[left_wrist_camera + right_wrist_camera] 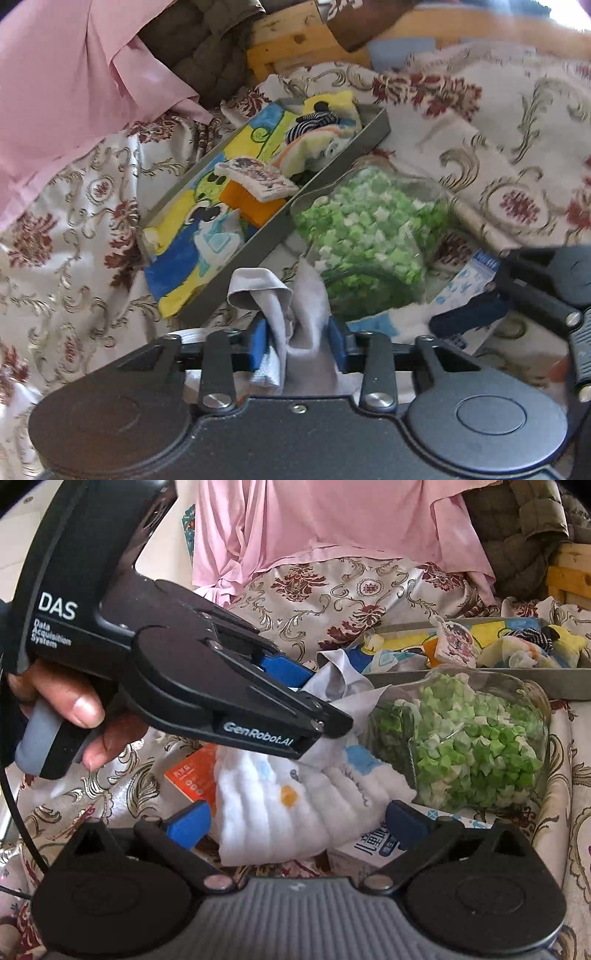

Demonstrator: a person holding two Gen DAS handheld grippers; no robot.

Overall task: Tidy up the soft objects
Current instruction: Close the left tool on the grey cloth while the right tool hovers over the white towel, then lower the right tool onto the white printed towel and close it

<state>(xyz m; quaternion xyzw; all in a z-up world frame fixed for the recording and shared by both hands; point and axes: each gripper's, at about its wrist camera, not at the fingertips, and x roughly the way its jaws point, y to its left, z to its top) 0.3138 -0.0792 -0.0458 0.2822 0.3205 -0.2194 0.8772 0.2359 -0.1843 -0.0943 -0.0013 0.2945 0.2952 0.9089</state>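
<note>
My left gripper [297,343] is shut on a grey cloth [295,306], held just in front of the grey tray [325,173]. In the right wrist view the same gripper [314,686] holds the grey cloth [340,679] near the tray's [480,677] left end. The tray holds a colourful cartoon cloth [199,221], a striped sock [314,123] and other small soft items. My right gripper [295,823] is open around a white quilted cloth [288,812] lying on the bed; the pads do not touch it.
A clear jar of green paper stars [369,236] lies on its side beside the tray. A pink garment [66,85] and an olive jacket [199,44] lie at the back. An orange packet [192,775] and a white-blue box [373,849] lie under the white cloth.
</note>
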